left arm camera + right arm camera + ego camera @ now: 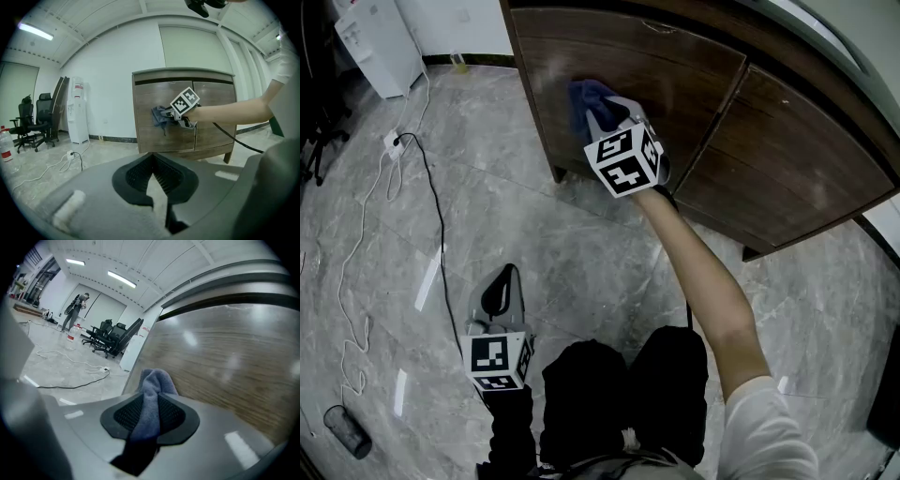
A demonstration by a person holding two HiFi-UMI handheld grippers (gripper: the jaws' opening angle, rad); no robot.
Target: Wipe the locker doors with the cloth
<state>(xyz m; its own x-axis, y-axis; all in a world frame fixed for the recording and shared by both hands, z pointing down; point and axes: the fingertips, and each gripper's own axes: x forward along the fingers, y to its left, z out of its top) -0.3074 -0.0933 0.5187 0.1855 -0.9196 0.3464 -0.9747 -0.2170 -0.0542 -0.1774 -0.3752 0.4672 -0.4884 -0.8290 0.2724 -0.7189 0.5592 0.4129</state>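
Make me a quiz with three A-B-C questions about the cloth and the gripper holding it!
1. Where is the cloth? A on the floor; B against the left locker door; C on a chair.
2. What colour is it? A red; B yellow; C blue.
3. The right gripper is: A open and empty; B shut on the cloth; C shut and empty.

Answers:
1 B, the head view shows it pressed on that door.
2 C, it looks blue in every view.
3 B, the cloth sits pinched between its jaws.
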